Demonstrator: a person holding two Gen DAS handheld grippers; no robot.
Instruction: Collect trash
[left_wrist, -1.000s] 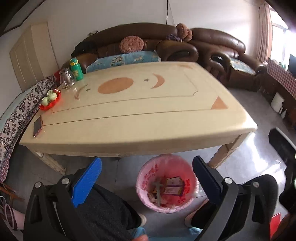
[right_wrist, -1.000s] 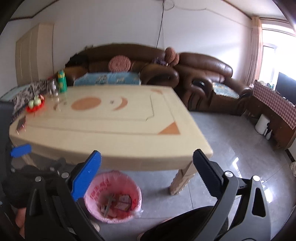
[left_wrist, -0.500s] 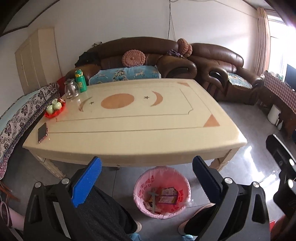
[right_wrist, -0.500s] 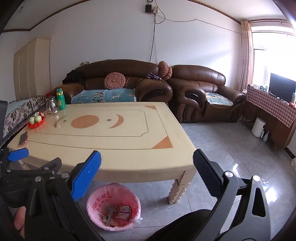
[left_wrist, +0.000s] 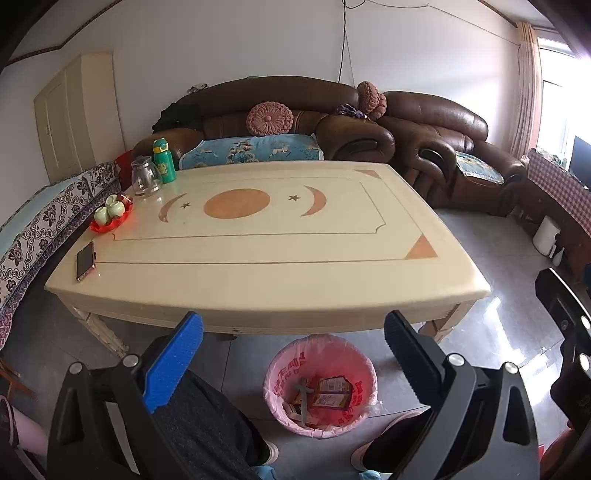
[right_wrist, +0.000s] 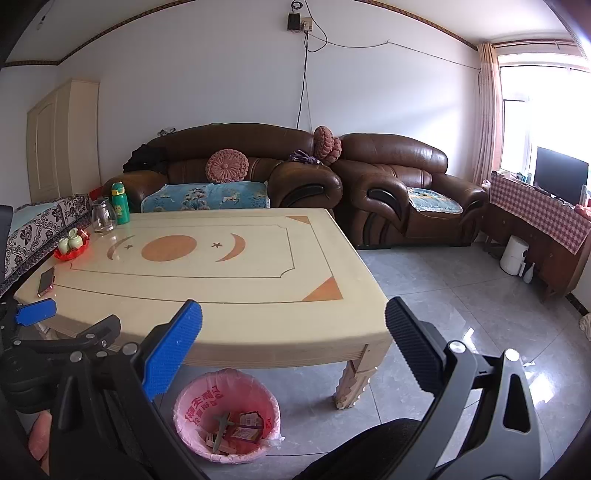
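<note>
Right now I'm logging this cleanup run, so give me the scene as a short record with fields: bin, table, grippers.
bin: pink-lined trash bin on the floor at the table's near edge, wrappers and scraps inside
table: cream table; along its left side a phone, red tray of green cups, glass jug, green bottle
left gripper: open, holding nothing
right gripper: open, holding nothing

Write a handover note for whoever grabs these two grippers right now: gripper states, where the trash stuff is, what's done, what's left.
Left gripper: open, empty, raised over the table's near edge.
Right gripper: open, empty, same height.
Pink-lined trash bin sits on the floor under the table; wrappers and scraps are already inside.
The tabletop shows a phone, cup tray, jug and green bottle, no loose trash visible.
Left: probably only a final check.
</note>
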